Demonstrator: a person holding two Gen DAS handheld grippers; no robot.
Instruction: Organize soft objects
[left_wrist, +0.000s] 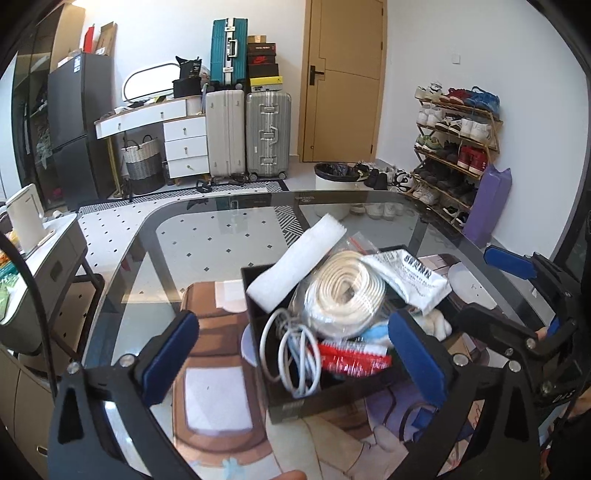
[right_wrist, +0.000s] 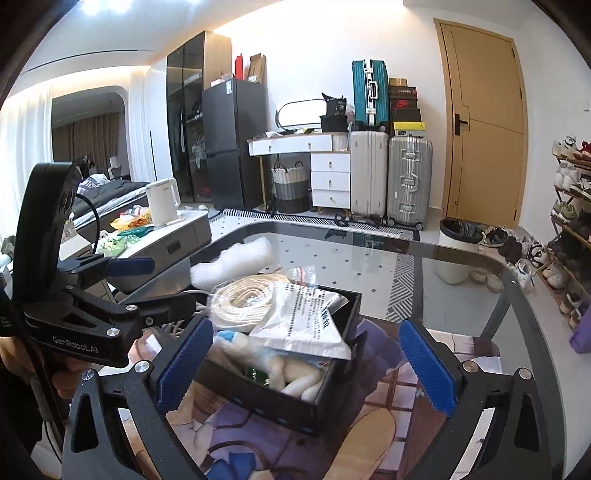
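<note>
A black box (left_wrist: 295, 400) (right_wrist: 280, 406) stands on a printed mat on the glass table. It holds a white foam block (left_wrist: 295, 258) (right_wrist: 236, 267), a bagged white cord coil (left_wrist: 343, 295) (right_wrist: 247, 299), a white printed pouch (left_wrist: 410, 277) (right_wrist: 303, 325), a grey cable (left_wrist: 291, 354), a red packet (left_wrist: 351, 360) and a cream plush toy (right_wrist: 299, 376) (left_wrist: 437, 323). My left gripper (left_wrist: 295, 362) is open, its jaws either side of the box's near left part. My right gripper (right_wrist: 306, 365) is open, straddling the box; it also shows in the left wrist view (left_wrist: 517, 284).
The glass table edge (left_wrist: 258, 197) (right_wrist: 369, 230) curves ahead. A side cabinet with a white kettle (right_wrist: 160, 203) stands to the left. Suitcases (left_wrist: 247, 133), a white bin (left_wrist: 332, 175), a shoe rack (left_wrist: 454, 147) and a door (right_wrist: 484, 122) lie beyond.
</note>
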